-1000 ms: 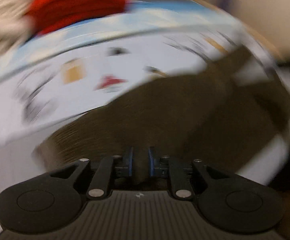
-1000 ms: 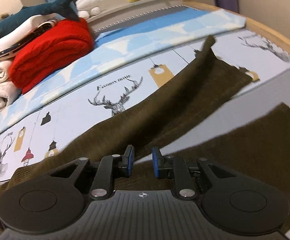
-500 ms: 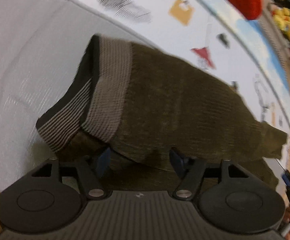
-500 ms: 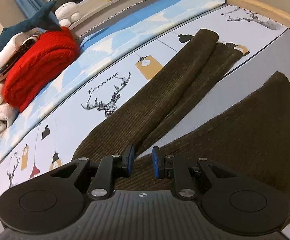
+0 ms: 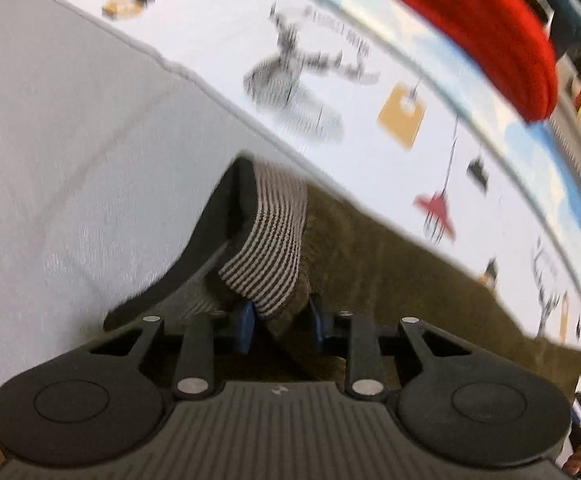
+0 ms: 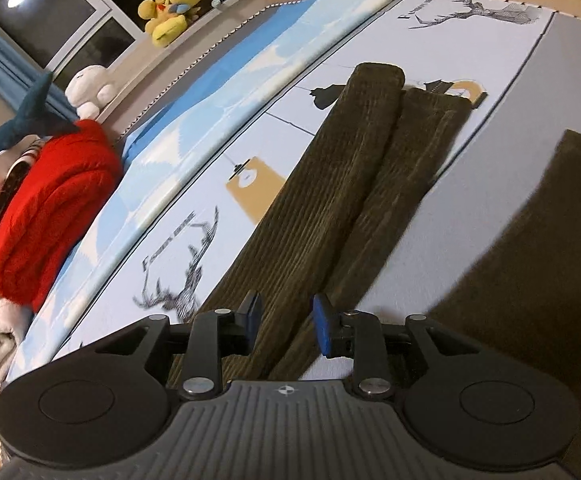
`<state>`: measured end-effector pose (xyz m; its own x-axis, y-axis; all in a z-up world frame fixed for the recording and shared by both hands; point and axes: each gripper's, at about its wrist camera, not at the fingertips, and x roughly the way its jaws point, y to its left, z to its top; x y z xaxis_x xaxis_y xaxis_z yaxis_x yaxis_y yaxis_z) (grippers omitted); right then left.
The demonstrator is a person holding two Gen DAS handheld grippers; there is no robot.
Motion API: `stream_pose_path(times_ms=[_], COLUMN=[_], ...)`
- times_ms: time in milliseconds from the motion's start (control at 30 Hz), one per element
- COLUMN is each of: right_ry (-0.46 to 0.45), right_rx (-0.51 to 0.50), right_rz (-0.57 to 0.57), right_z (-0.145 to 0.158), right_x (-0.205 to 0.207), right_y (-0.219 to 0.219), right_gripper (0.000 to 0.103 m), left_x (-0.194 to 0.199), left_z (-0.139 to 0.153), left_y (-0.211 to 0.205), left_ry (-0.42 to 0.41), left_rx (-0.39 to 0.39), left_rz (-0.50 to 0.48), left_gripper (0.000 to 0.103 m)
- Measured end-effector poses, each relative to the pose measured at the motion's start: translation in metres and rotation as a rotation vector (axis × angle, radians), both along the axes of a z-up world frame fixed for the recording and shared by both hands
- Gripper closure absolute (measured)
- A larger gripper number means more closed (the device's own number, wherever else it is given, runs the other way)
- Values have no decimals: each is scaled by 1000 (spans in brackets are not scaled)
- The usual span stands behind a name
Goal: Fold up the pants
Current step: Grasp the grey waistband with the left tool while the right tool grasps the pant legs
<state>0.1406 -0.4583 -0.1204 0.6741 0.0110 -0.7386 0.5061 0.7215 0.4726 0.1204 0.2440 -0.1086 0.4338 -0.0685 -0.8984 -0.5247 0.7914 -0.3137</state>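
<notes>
Left wrist view is looking low and close along its fingers at the pants' (image 5: 390,264) waistband, sheet (image 5: 70,120) filling upper left. Right wrist view is looking down the pant legs (image 6: 330,208). Both are sharing the red knit (image 5: 490,28) (image 6: 50,208).

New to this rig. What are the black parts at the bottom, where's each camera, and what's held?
No robot arm here: a person holds one two-finger gripper in each hand, with a fisheye camera on each looking forward along the jaws. The black parts are the grippers themselves. In the left wrist view, the left gripper has its jaws closed on the striped waistband of the olive corduroy pants. In the right wrist view, the right gripper has its jaws open, holding nothing, over the pant legs, which lie lengthwise on a printed bedsheet. A red sweater sits to the left.
</notes>
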Motion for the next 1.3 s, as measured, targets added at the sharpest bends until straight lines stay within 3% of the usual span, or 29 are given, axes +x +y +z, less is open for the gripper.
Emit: stream_pose_path(times_ms=[100, 167, 233, 300, 367, 467, 567, 667, 867, 1000, 1133, 1300], right_ry=[13, 23, 39, 52, 54, 45, 36, 30, -61, -118, -119, -52], right_rx=[-9, 3, 3, 7, 1, -35, -63, -105, -122, -131, -141, -87], right_rz=[-22, -33, -37, -39, -40, -25, -13, -4, -28, -35, -38, -93], right_z=[-13, -24, -34, -42, -48, -48, -48, -46, -6, 40, 78, 93], right_x=[14, 24, 33, 39, 46, 54, 60, 62, 48, 15, -32, -109], right_y=[-6, -10, -12, -13, -13, -11, -9, -8, -6, -1, -3, -15], right_gripper=[66, 63, 62, 62, 62, 60, 61, 89, 94, 94, 95, 95], left_x=[6, 13, 19, 23, 23, 23, 25, 26, 24, 16, 0, -20], left_z=[9, 5, -4, -12, -17, -15, -13, -8, 0, 10, 22, 30], left_y=[-8, -15, -22, -24, -18, -10, -14, -17, -18, -17, -10, 8], left_ry=[-63, -36, 22, 89, 107, 97, 96, 89, 65, 31, -18, -48], left_rx=[13, 4, 9, 38, 29, 39, 69, 83, 84, 89, 78, 73], left_rz=[26, 4, -26, -49, -17, 14, -8, -20, -54, -101, -137, -156], left_gripper=[67, 43, 38, 41, 57, 72, 75, 76, 78, 81, 82, 84])
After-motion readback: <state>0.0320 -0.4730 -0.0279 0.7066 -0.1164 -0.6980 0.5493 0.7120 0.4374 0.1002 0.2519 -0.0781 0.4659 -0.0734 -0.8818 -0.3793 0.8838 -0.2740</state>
